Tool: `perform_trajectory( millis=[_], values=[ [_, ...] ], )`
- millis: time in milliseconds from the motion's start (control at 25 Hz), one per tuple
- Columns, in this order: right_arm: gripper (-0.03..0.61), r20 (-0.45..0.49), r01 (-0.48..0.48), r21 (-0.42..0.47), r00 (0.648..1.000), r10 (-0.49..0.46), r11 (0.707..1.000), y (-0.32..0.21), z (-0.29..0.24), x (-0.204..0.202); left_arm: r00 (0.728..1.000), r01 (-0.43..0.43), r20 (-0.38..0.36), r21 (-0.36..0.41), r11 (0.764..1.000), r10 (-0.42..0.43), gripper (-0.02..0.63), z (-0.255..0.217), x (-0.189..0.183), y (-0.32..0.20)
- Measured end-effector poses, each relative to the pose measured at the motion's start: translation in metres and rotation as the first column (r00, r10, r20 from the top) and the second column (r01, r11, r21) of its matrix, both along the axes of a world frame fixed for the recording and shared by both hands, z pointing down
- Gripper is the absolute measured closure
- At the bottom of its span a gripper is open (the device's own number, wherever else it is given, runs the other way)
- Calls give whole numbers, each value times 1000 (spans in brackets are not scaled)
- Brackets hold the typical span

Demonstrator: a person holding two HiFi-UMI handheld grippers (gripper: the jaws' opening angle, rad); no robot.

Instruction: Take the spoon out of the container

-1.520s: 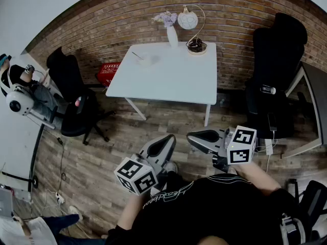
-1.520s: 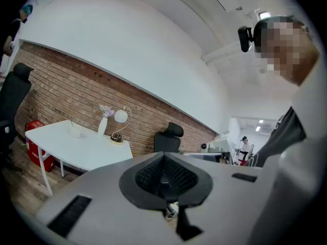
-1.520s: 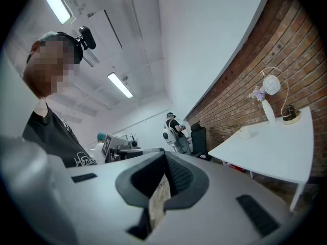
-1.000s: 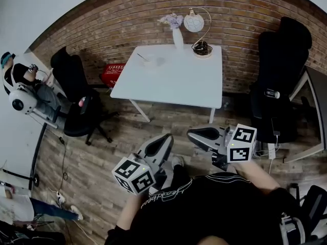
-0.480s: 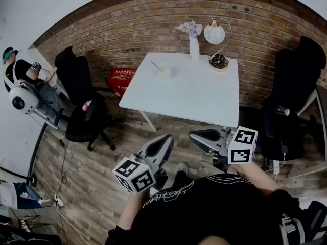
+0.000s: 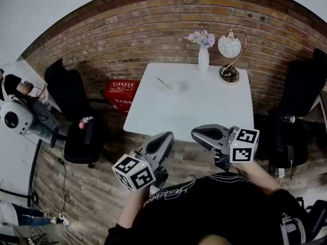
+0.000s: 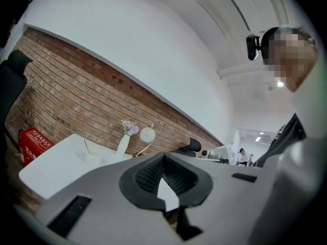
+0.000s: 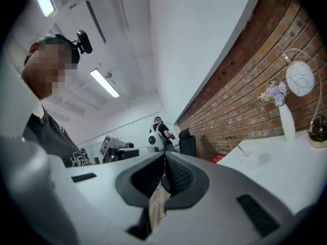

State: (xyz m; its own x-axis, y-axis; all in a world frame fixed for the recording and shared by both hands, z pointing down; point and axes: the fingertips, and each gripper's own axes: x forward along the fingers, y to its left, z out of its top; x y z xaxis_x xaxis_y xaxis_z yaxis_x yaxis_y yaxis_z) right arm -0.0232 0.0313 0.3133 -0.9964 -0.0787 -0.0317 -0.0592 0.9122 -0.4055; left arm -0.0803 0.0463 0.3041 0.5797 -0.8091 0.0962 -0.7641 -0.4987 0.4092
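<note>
Left gripper & right gripper are both closed, empty, held before near edge of table, prob. as the reach is too far yet. Spoon leans in container on table's far-left part.

The spoon stands in the container on the table; the vase and lamp stand behind it, to the right.

One table, one container, one spoon, one vase, one lamp.
</note>
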Motion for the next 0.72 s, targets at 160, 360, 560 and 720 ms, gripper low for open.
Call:
perform_trajectory(
  millis=[160, 360, 560, 720],
  values=[
    [581, -6, -47, 1, 999, 47, 999, -38, 1, -28, 1000, -22, 6, 8, 1000, 22, 609, 1, -35, -38],
    [581, -26, -103, -8, 994, 103, 995, -67, 7, -42, 999, -53, -16, -6, 999, 52, 609, 8, -59, -72],
    [581, -45, -134, -28, 990, 133, 991, -88, 21, -42, 995, -77, -59, -30, 997, 75, 609, 24, -60, -94],
    [581, -42, -141, -48, 989, 139, 989, -109, 29, -46, 996, -75, -50, -70, 995, 72, 609, 40, -64, -114]
  ],
)
